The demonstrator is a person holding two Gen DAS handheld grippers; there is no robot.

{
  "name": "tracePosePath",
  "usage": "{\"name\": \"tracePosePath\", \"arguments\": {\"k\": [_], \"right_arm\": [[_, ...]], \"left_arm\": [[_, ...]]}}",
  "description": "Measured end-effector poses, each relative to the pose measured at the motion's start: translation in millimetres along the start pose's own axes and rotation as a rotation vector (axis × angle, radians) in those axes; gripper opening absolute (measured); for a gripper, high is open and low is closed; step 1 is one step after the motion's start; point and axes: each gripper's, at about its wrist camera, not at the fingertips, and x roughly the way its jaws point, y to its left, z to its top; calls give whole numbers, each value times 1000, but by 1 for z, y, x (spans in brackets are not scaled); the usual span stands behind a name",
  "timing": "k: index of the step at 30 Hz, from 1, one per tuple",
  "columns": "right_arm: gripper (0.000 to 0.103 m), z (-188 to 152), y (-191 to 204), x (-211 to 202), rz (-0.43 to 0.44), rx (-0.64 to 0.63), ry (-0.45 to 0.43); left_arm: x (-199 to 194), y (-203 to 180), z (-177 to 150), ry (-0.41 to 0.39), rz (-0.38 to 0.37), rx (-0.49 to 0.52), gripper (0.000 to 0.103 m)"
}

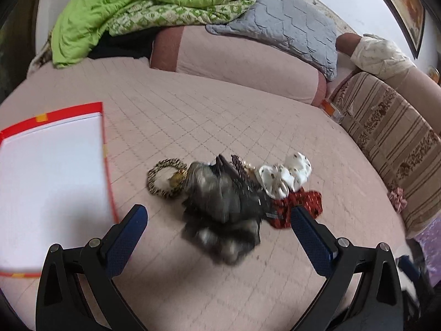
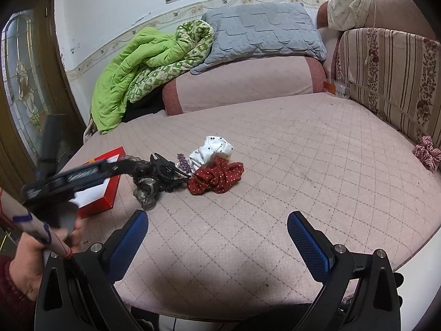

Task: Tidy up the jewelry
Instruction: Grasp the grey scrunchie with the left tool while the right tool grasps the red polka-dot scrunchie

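Note:
A pile of hair accessories lies mid-bed: a grey-black scrunchie [image 1: 220,198], a leopard-print ring [image 1: 162,178], a white dotted scrunchie [image 1: 286,175] and a red dotted scrunchie [image 1: 297,207]. A red-rimmed white box [image 1: 49,176] sits to the left. My left gripper [image 1: 219,220] is open just above the grey scrunchie; it also shows in the right wrist view [image 2: 162,169] by the pile. My right gripper [image 2: 217,229] is open and empty, back from the red scrunchie [image 2: 216,179] and white scrunchie [image 2: 212,149].
The pink quilted bed [image 2: 275,165] has a green blanket [image 2: 137,66] and grey pillow [image 2: 261,30] at the back. A striped cushion [image 2: 391,77] stands on the right, with a checked scrunchie [image 2: 428,153] at its foot.

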Motion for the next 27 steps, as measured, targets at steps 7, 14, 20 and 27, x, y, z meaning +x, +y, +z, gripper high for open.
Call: {"name": "tracePosePath", "arguments": {"k": [7,14,20,27], "right_arm": [[103,0,0,4,-5,-5,13],[103,16,-1,22,4,24,23],[101,41,-3,79,33,56,92],[101,52,-26,155,24,227,226]], "left_arm": [[31,2,8,71,-87,-1,50],[-3,0,14,-46,-192,33,42],[-41,1,21,-197,-254,86,42],[-43,10,25,-201,-221,88,42]]}}
